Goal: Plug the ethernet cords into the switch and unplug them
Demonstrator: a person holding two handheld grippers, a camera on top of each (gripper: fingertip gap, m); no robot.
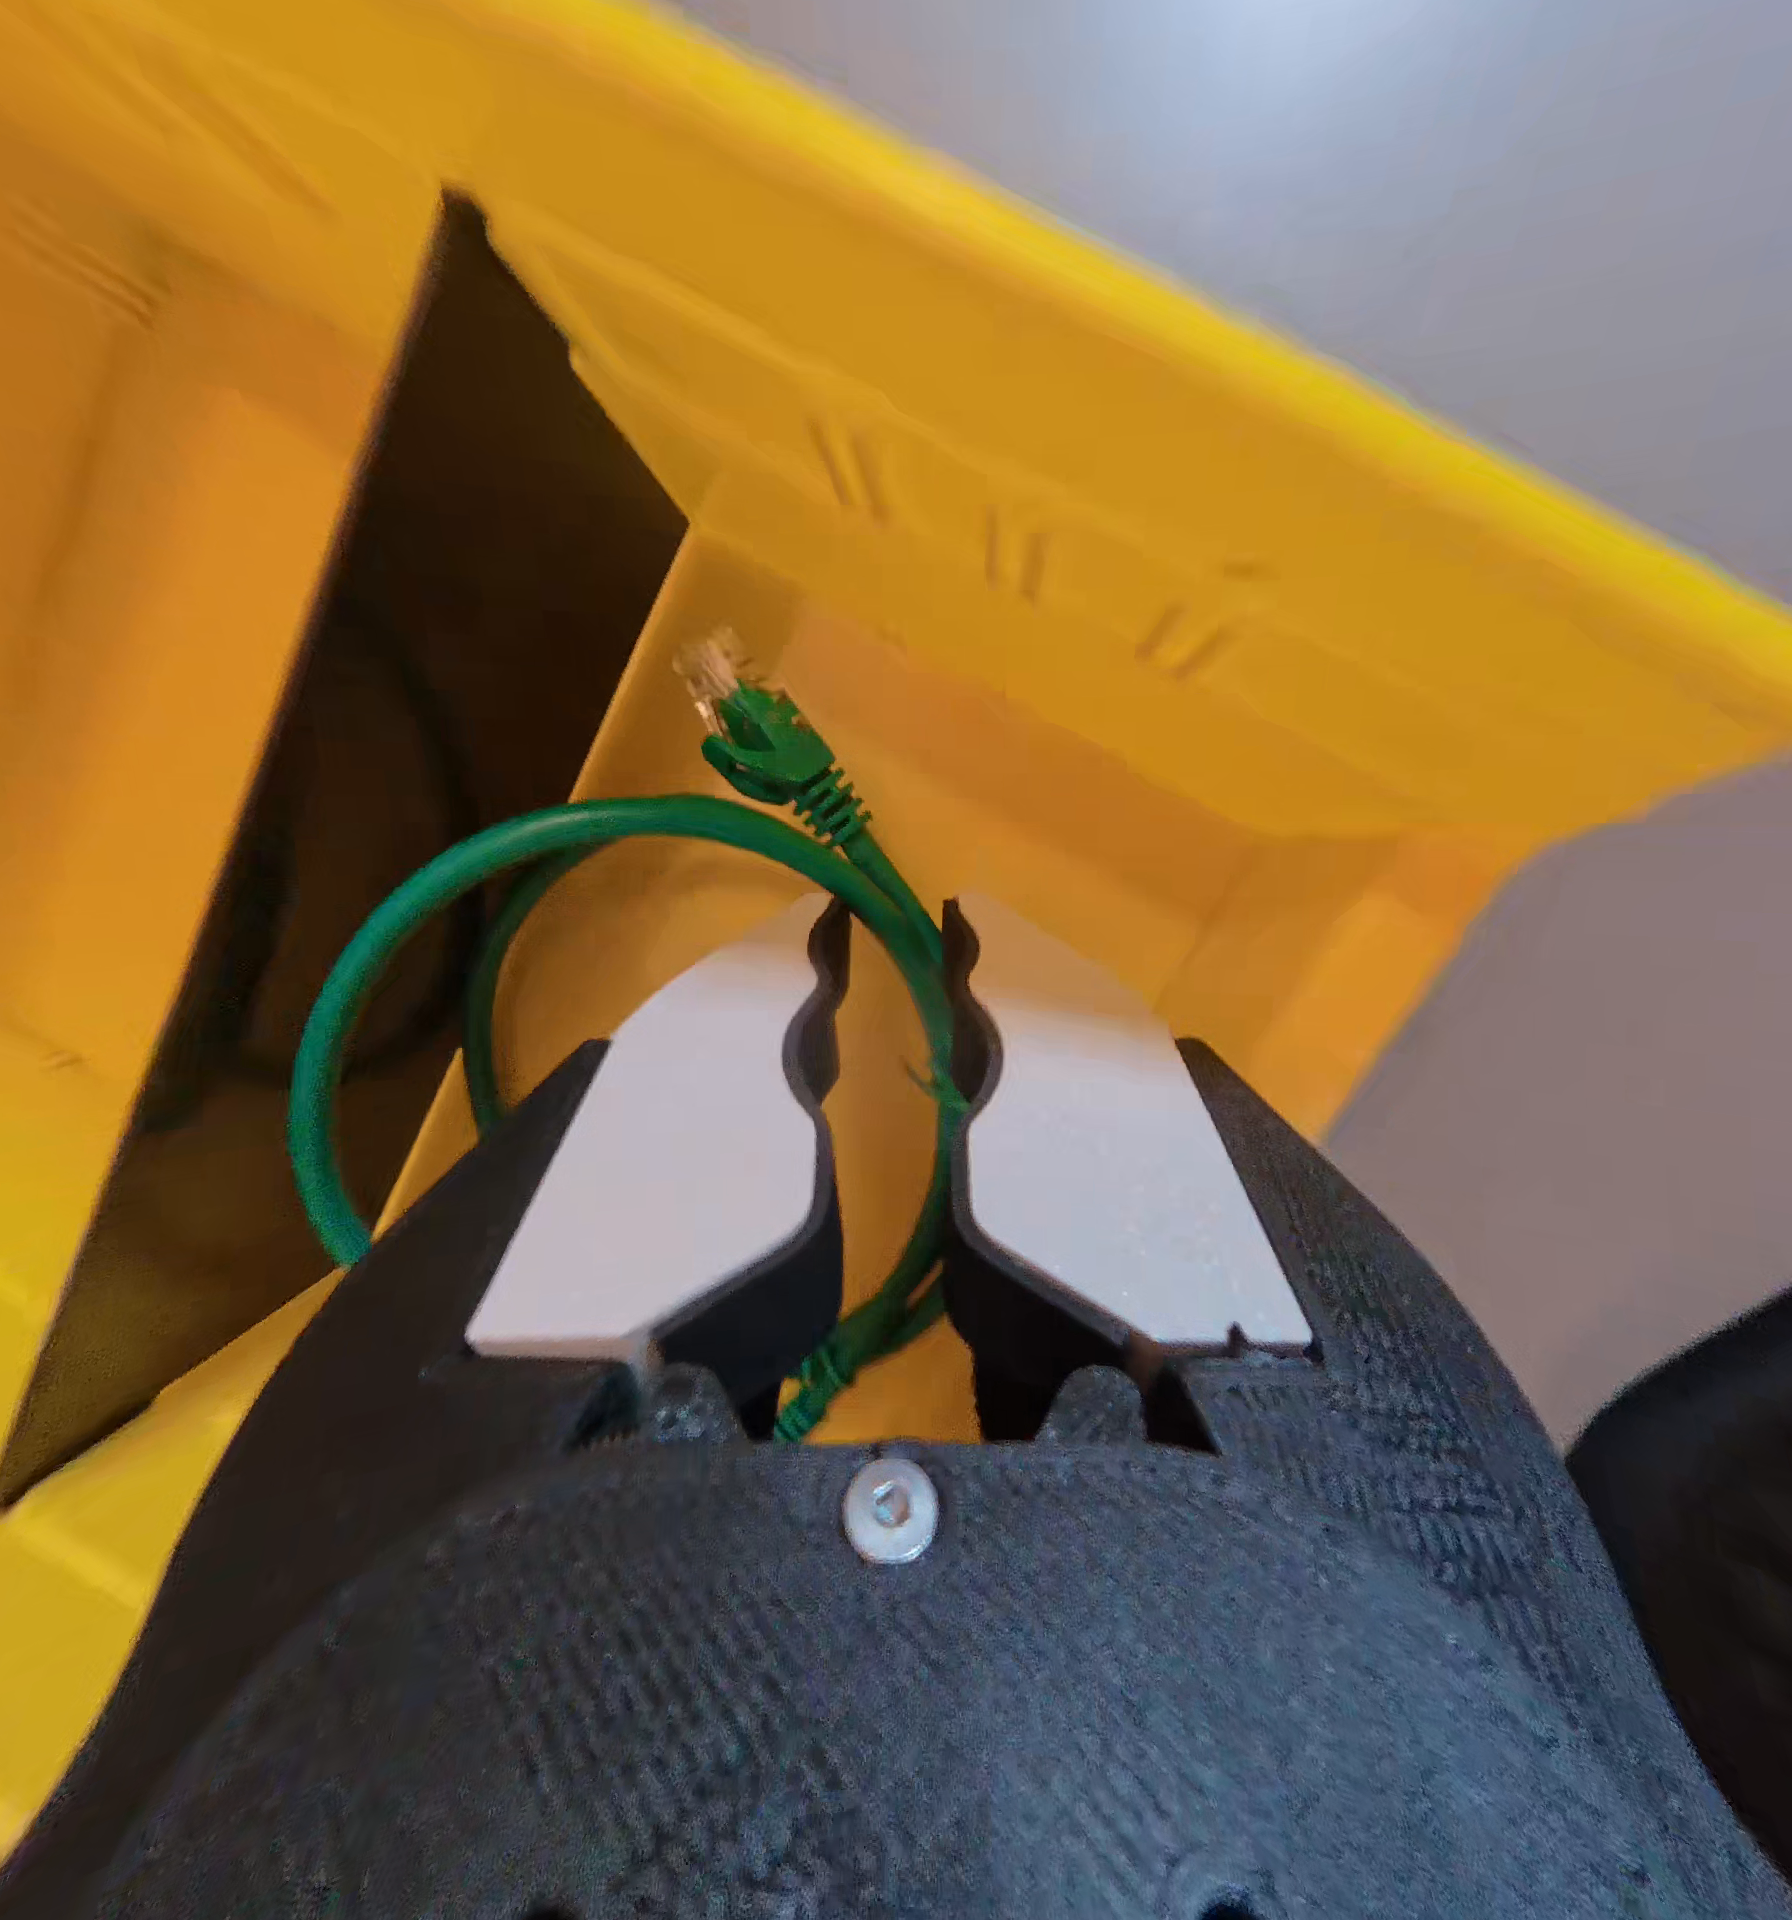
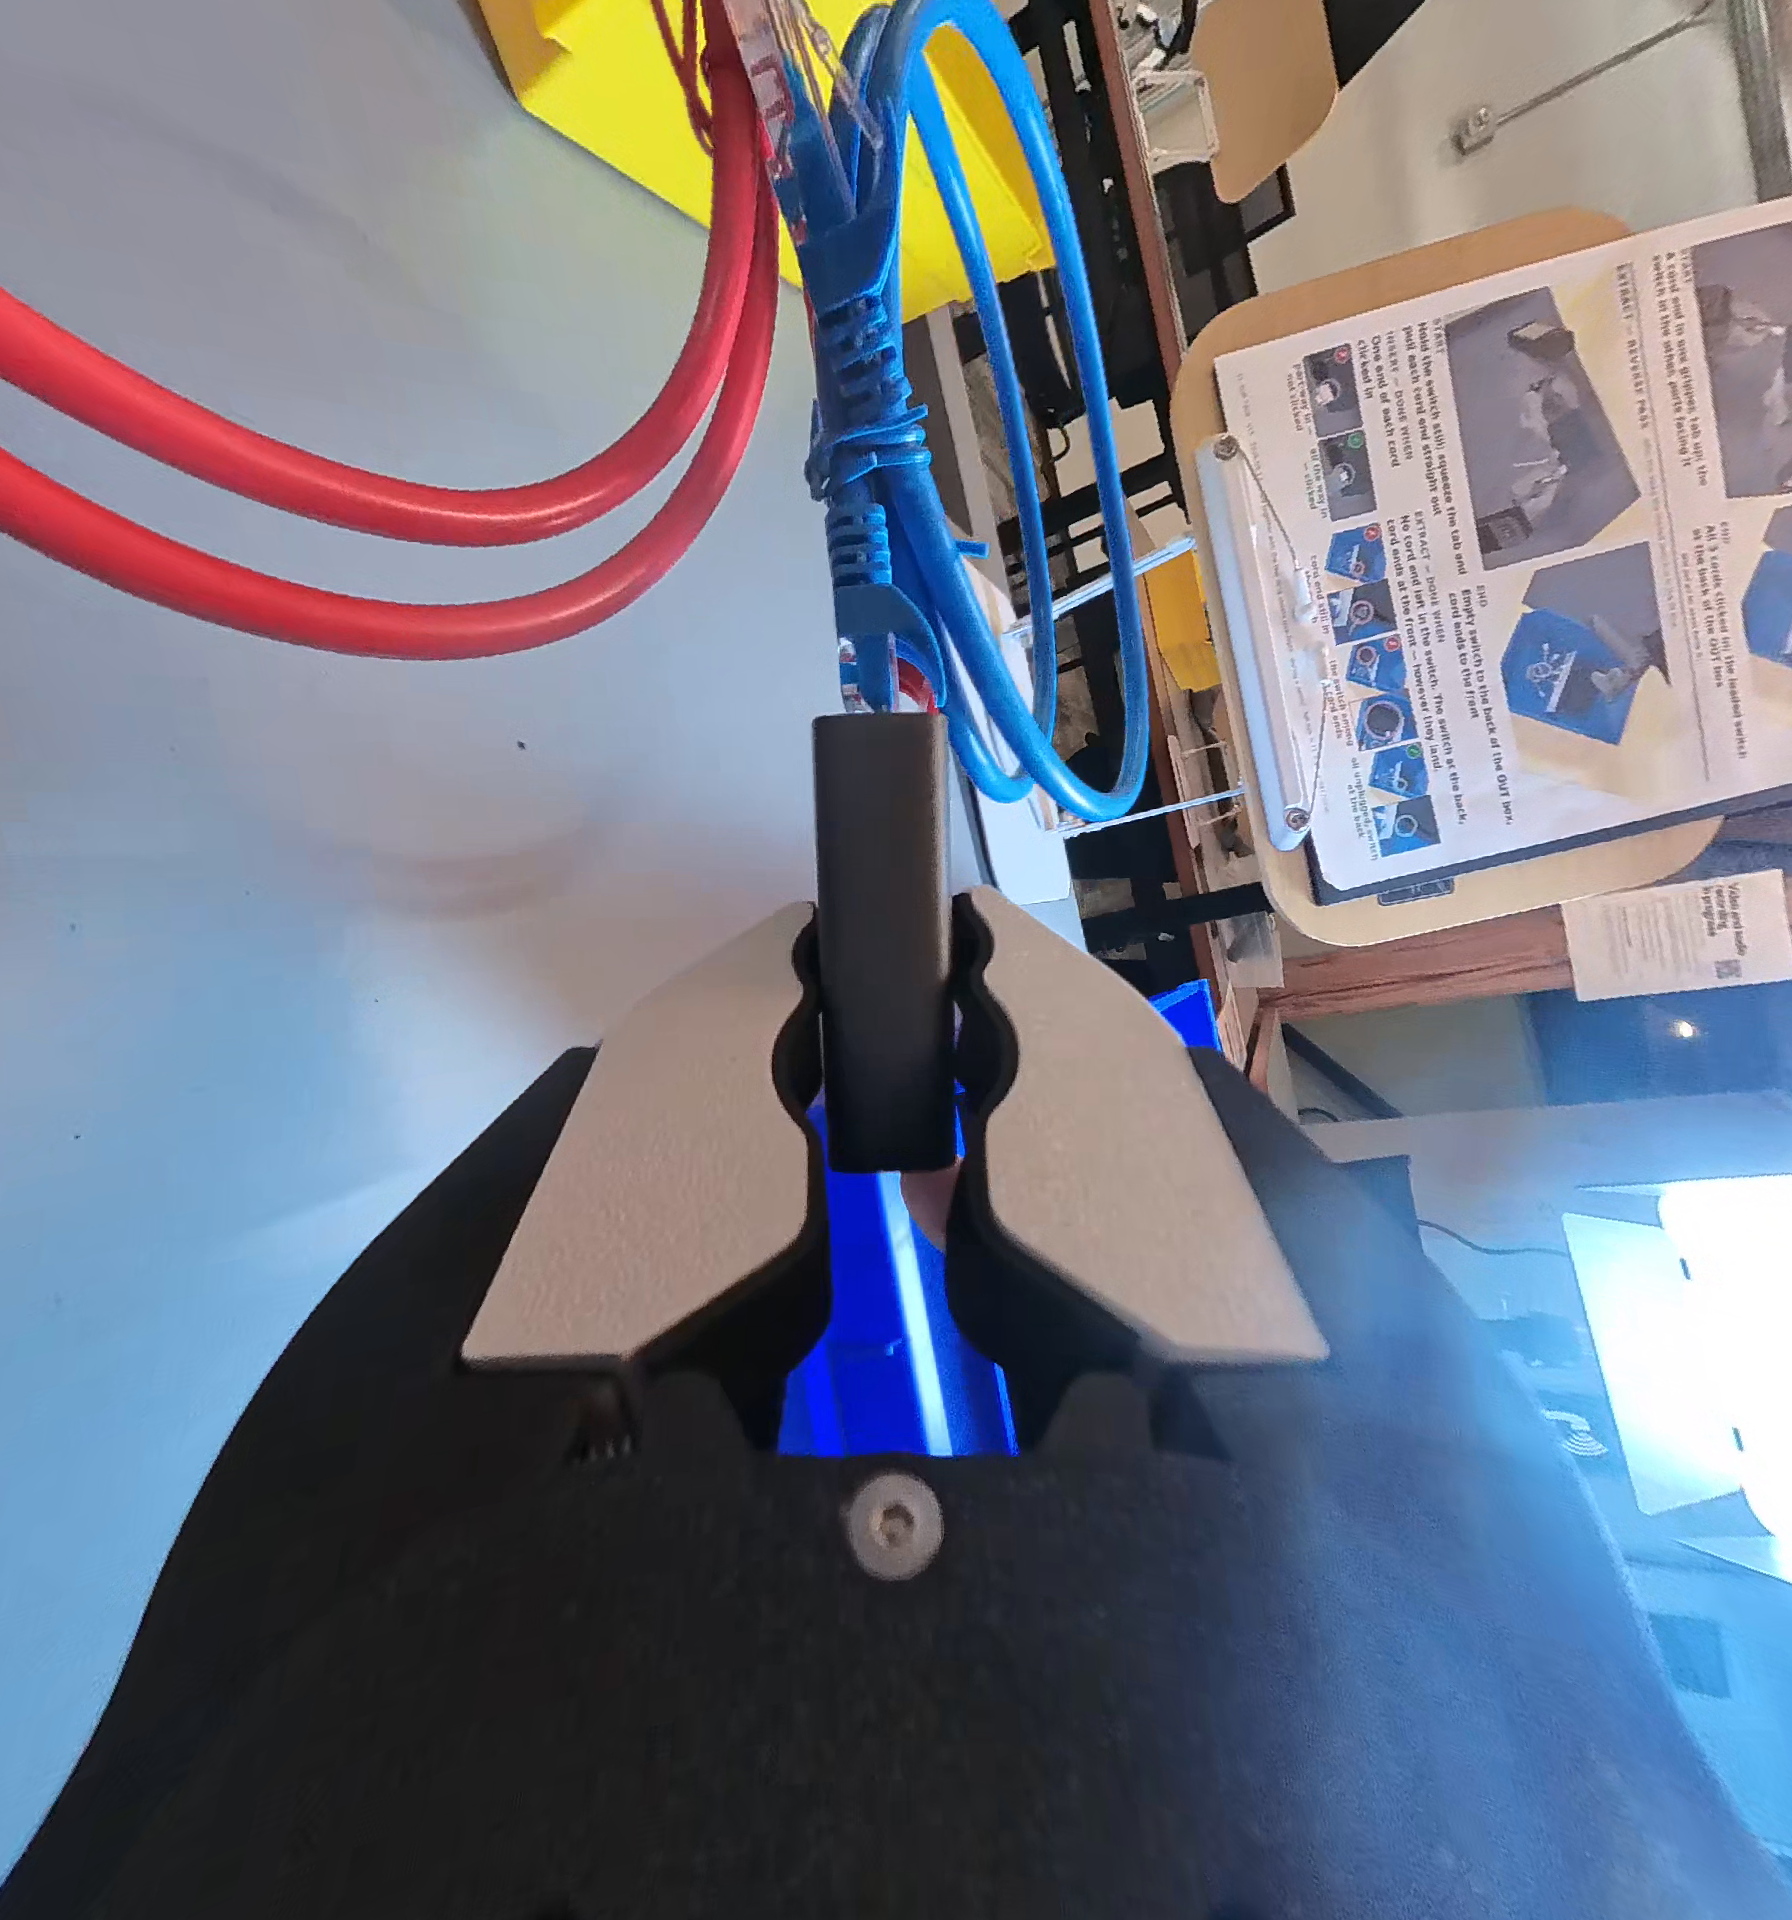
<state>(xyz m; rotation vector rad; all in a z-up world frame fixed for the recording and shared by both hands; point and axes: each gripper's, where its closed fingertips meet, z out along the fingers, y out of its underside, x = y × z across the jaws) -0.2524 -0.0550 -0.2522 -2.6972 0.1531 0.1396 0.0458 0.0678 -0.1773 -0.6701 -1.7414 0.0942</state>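
Your left tongs [image 1: 897, 925] are nearly closed around the green ethernet cord [image 1: 559, 831], which runs up along the inner face of one finger; whether it is truly pinched you cannot tell from this view. The cord curls in a loop to the left of the tongs, and its free plug [image 1: 726, 675] with a clear tip points up and away, unplugged, in front of the inner wall of the yellow bin [image 1: 1079, 468]. A black divider panel [image 1: 404, 727] stands slanted inside that bin, just behind the loop.

Your right tongs [image 2: 881, 925] are clamped on the black switch [image 2: 879, 935], holding it end-on so it sticks out beyond the fingertips. At its far end the blue ethernet cord [image 2: 1027, 416] sits with a plug in the switch; its coils are bundled with a tie and loop out to the right. The red ethernet cord [image 2: 352, 499] sweeps in two strands from the left edge across the pale bench [image 2: 248, 935], and a touch of red shows at the switch's ports. A printed instruction sheet [image 2: 1526, 540] on a board hangs beyond the bench's right edge. A blue bin [image 2: 892, 1392] shows between the tongs' fingers, below the switch.
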